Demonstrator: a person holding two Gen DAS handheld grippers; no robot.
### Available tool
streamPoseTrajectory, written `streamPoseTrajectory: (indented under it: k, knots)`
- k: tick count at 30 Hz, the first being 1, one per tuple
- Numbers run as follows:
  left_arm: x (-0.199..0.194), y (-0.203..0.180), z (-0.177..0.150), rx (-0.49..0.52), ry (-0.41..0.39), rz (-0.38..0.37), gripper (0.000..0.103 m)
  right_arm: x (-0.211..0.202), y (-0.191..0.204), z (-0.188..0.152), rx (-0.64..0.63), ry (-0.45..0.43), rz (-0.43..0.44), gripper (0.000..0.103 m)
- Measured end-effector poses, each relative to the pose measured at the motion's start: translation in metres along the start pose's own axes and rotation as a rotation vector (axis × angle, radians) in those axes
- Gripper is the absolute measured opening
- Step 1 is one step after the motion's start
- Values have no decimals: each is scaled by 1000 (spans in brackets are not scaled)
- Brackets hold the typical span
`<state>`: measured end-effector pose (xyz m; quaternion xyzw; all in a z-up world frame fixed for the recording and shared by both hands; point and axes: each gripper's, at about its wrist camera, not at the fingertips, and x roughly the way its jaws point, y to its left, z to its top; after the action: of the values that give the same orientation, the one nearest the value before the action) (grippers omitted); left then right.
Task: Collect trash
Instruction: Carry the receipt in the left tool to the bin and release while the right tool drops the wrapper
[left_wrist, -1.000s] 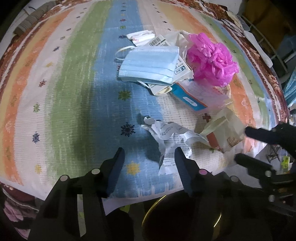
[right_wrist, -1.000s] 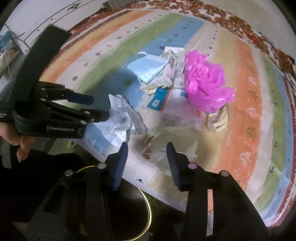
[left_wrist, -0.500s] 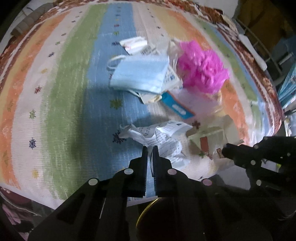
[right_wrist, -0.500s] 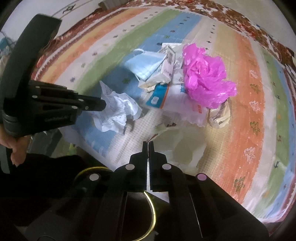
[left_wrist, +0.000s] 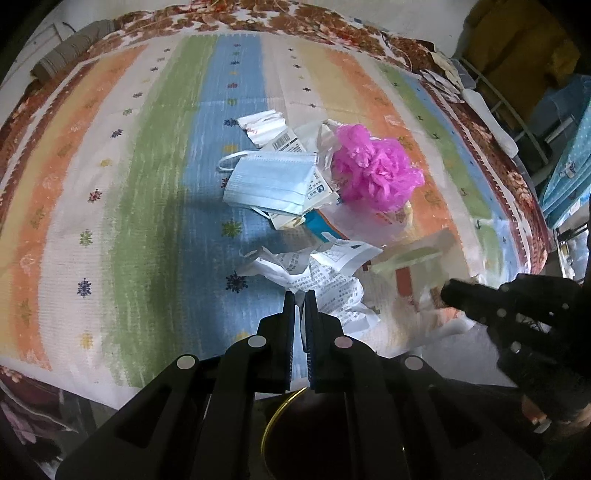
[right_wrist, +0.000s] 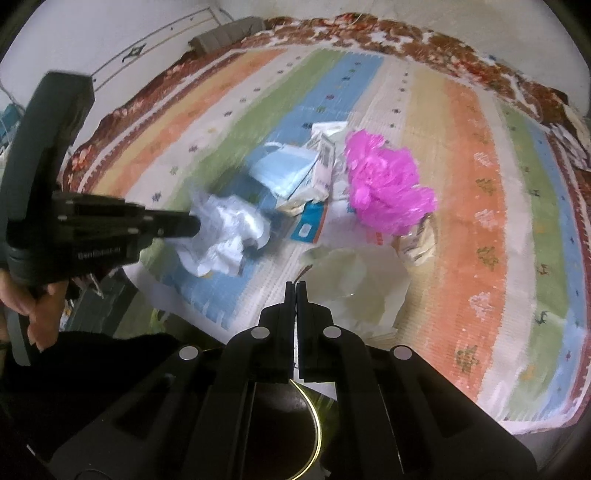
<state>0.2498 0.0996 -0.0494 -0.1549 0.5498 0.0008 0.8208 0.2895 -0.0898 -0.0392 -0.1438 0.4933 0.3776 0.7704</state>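
the left claw (left_wrist: 300, 292) is pressed together on an edge of the crumpled printed paper (left_wrist: 325, 284), its two fingers pinching the sheet near the front edge of the counter (left_wrist: 110, 184), which is covered by a striped cloth in orange, green, blue and cream. in the right wrist view the same paper (right_wrist: 229, 236) bunches at the tip of the left claw (right_wrist: 194, 226) and looks blurred.

the right claw (right_wrist: 295, 283) is also closed, gripping the near corner of a pale, translucent plastic wrapper (right_wrist: 354, 280) that lies at the front of the cloth. from the left view that wrapper (left_wrist: 413, 258) sits just left of the right claw (left_wrist: 448, 290).

the other trash lies in a loose heap toward the middle of the cloth: a light blue face mask (left_wrist: 269, 184) on top of a small printed carton (left_wrist: 317, 188), a crumpled pink plastic bag (left_wrist: 373, 170) just to their right, and a blue-and-white packet (left_wrist: 321, 227) poking out beneath the mask. a small cream packet (right_wrist: 419, 240) lies below the pink bag in the right view.

a dark bin with a yellow rim (right_wrist: 316, 421) sits below the counter edge, under both claws.
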Motion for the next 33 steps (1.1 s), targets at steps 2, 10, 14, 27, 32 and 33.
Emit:
streamPoseTrajectory:
  k: [2,10,14,27,32,33]
  knots:
    - [-6,0,-3,2,-11,7,5,-9,-1,-3,15,-20,-1,0]
    - [-47,-9,-20,-3,-92,-15,5,-43,6,-16,51,-101,-11,0]
    - [-66,-11,-31,-12,-132,-20,5,-57,9,-26,61,-137,-23,0]
    - [-112,-28,-87,-29,-251,-38,5,-92,37,-72,28,-221,-25,0]
    - [-115,-36,-114,-15,-258,-48,5,-100,50,-96,21,-240,-13,0]
    - [-114,-38,-120,-12,-258,-48,5,-101,52,-99,18,-240,-14,0]
